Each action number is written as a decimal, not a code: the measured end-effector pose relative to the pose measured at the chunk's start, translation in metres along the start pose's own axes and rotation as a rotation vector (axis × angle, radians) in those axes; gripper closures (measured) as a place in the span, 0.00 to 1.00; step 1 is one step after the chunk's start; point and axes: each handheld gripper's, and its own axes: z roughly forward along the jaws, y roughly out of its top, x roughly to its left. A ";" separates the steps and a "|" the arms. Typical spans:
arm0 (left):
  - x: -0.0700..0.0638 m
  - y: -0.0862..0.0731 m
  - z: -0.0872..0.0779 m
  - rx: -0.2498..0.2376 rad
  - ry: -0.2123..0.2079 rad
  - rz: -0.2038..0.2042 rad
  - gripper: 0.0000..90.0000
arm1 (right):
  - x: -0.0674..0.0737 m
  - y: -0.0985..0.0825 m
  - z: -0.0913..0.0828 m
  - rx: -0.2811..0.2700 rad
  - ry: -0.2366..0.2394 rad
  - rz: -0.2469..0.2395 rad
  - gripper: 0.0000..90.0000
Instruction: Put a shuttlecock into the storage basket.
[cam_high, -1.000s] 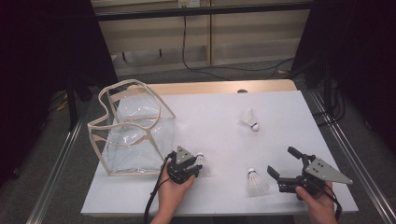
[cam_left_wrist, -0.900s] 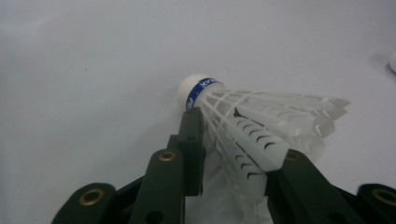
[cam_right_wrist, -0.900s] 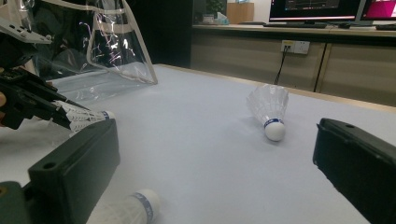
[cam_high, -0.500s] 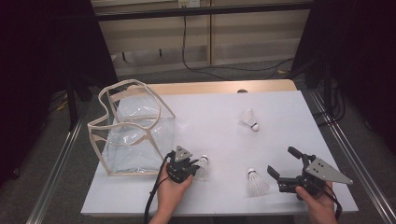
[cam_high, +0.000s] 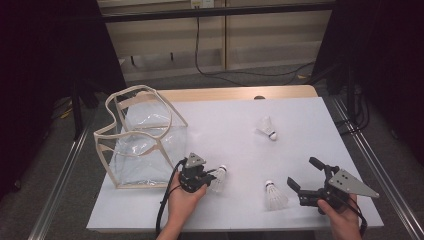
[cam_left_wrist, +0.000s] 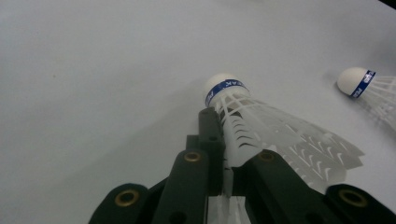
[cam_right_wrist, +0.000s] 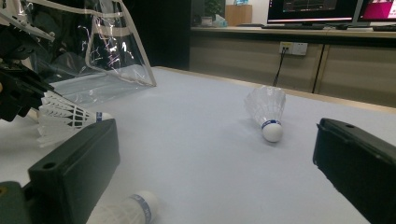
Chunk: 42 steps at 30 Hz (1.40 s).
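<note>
White tabletop (cam_high: 235, 125) carried three shuttlecocks; one (cam_right_wrist: 123, 212) near its front edge was cut off in the right gripper view. Left gripper (cam_left_wrist: 224, 154), having just closed, clamped a shuttlecock's (cam_left_wrist: 261, 135) skirt beside the clear bag (cam_high: 142, 137). Right gripper (cam_high: 306, 172) stood wide apart, holding nothing.

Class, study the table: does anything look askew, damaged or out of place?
The clear bag by the left tool sags, its rim buckled. Three shuttlecocks lie scattered; the left tool pinches one by its skirt. Nothing looks damaged.
</note>
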 end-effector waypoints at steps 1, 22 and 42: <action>0.000 0.001 0.000 0.004 -0.002 -0.002 0.99 | 0.000 0.000 0.000 0.003 0.000 0.001 0.00; 0.003 0.015 -0.006 0.010 -0.035 -0.017 0.99 | -0.002 -0.001 0.001 0.005 -0.005 0.010 0.00; 0.000 0.042 -0.014 0.009 -0.035 -0.021 0.99 | -0.002 -0.001 0.001 0.002 -0.005 0.015 0.00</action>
